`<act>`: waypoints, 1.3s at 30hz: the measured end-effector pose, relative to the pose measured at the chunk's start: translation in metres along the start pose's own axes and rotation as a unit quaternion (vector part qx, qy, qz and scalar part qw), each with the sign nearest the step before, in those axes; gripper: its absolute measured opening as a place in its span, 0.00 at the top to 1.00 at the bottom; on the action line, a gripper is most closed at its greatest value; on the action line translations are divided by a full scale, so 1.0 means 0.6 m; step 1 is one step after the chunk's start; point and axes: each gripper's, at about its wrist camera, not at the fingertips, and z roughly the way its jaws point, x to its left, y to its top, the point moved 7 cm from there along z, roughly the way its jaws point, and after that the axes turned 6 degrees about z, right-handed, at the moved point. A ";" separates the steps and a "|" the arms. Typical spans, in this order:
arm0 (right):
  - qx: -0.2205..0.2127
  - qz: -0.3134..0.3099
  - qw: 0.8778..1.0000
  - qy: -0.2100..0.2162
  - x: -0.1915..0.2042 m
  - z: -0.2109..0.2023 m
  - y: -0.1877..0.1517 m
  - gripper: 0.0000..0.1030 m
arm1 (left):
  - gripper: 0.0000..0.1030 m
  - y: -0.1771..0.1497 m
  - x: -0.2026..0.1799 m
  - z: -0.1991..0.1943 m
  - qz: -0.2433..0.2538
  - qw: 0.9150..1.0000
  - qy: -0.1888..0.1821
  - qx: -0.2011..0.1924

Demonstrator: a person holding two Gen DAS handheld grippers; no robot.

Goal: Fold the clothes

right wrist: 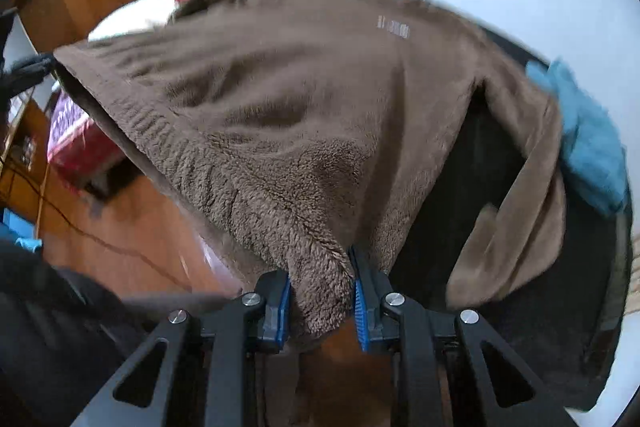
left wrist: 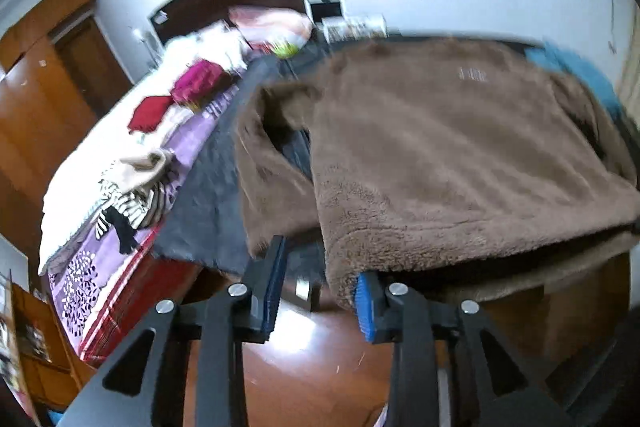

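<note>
A brown fleece sweater (left wrist: 440, 147) lies spread over a dark grey cloth (left wrist: 208, 195) on the work surface, its hem hanging toward me. My left gripper (left wrist: 320, 287) is open below the hem's left corner, and the fleece drapes against the right finger only. In the right wrist view the same sweater (right wrist: 300, 107) is lifted at its hem. My right gripper (right wrist: 320, 291) is shut on the hem's right corner, a bunch of fleece pinched between the blue pads (right wrist: 360, 307). One sleeve (right wrist: 520, 227) hangs down on the right.
A bed (left wrist: 80, 167) with several loose garments, striped, beige, red and magenta, stands at left. A teal cloth (right wrist: 592, 147) lies beyond the sweater at right. Wooden floor (left wrist: 312, 347) is below, wooden wardrobe doors (left wrist: 40, 87) at far left.
</note>
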 end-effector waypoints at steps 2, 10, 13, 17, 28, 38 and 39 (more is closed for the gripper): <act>0.020 0.007 1.000 0.000 -0.005 0.032 -0.021 0.75 | 0.65 -0.031 -0.024 0.037 0.018 0.999 -0.008 0.032; 0.038 -0.053 0.998 0.026 0.018 0.066 -0.040 0.41 | 0.65 -0.127 -0.060 0.148 0.051 0.991 -0.004 0.126; 0.046 -0.070 0.996 0.044 0.026 0.058 -0.051 0.31 | 0.65 -0.139 -0.052 0.151 0.047 0.989 -0.016 0.139; 0.052 -0.051 0.994 0.085 0.020 0.033 -0.054 0.31 | 0.65 -0.142 -0.045 0.129 0.070 0.987 -0.025 0.142; -0.049 0.000 0.997 0.064 0.010 0.058 0.097 0.31 | 0.62 0.034 -0.072 0.117 0.023 0.998 -0.044 0.050; -0.024 -0.064 0.998 0.012 0.001 0.126 0.056 0.19 | 0.55 0.038 -0.149 0.219 0.047 0.991 -0.093 0.085; -0.025 -0.058 0.998 0.011 -0.005 0.124 0.047 0.17 | 0.52 0.035 -0.145 0.220 0.052 0.990 -0.099 0.090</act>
